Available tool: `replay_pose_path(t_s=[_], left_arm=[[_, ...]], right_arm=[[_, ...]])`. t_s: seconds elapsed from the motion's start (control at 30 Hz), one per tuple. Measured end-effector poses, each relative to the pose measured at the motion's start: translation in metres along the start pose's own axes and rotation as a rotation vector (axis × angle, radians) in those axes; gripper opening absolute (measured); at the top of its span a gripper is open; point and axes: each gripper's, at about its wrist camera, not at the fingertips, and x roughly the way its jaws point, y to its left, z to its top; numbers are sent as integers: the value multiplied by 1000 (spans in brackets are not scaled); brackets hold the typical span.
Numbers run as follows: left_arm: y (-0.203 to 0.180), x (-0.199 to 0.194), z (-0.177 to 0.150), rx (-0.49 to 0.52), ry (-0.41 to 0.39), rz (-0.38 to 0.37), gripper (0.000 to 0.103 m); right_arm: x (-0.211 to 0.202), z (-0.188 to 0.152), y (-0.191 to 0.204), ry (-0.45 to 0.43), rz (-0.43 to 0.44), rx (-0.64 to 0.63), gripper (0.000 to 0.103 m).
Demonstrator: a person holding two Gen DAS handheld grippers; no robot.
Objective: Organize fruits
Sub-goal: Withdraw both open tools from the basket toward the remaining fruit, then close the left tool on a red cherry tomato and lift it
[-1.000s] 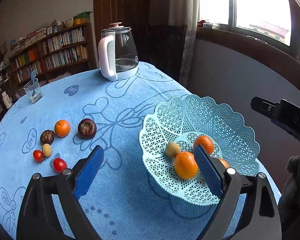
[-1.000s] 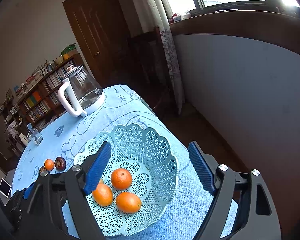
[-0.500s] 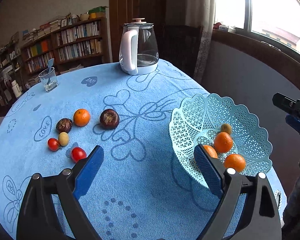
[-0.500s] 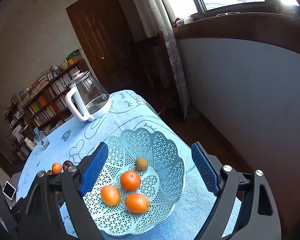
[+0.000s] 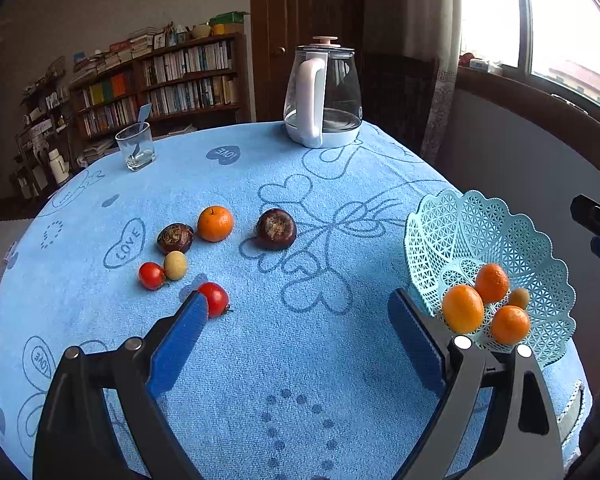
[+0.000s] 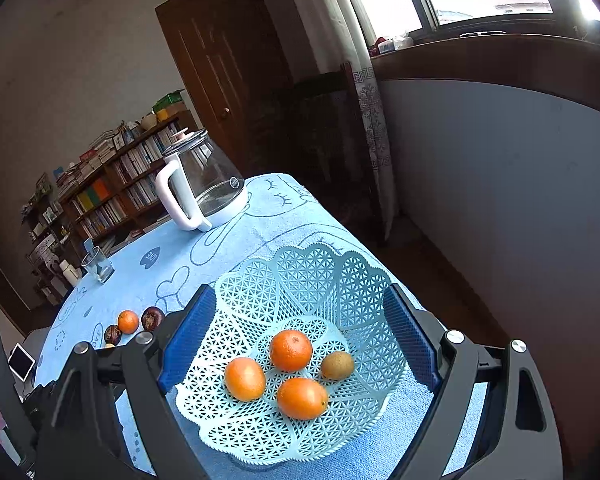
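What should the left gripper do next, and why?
Probably ease the left gripper forward and left toward the nearest red tomato. Its jaws are open and empty, six fruits lie loose on the tablecloth, and the basket holds only four.

The right tongs (image 6: 296,336) are being held spread wide above the lattice basket (image 6: 308,276) on the counter (image 6: 220,248). Three oranges (image 6: 291,350) and a kiwi (image 6: 337,365) are being contained in the basket.
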Motion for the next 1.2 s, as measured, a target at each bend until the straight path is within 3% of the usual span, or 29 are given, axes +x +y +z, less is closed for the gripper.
replay_pose_path(t_s=[0.6, 0.93, 1.2], left_arm=[[107, 18, -16, -197, 47, 133, 91], [136, 38, -5, -212, 47, 158, 90], [147, 68, 3, -167, 102, 139, 68]], right_arm=[[12, -30, 51, 54, 67, -121, 87], [14, -49, 75, 91, 115, -193, 87], [16, -58, 90, 112, 142, -237, 87]])
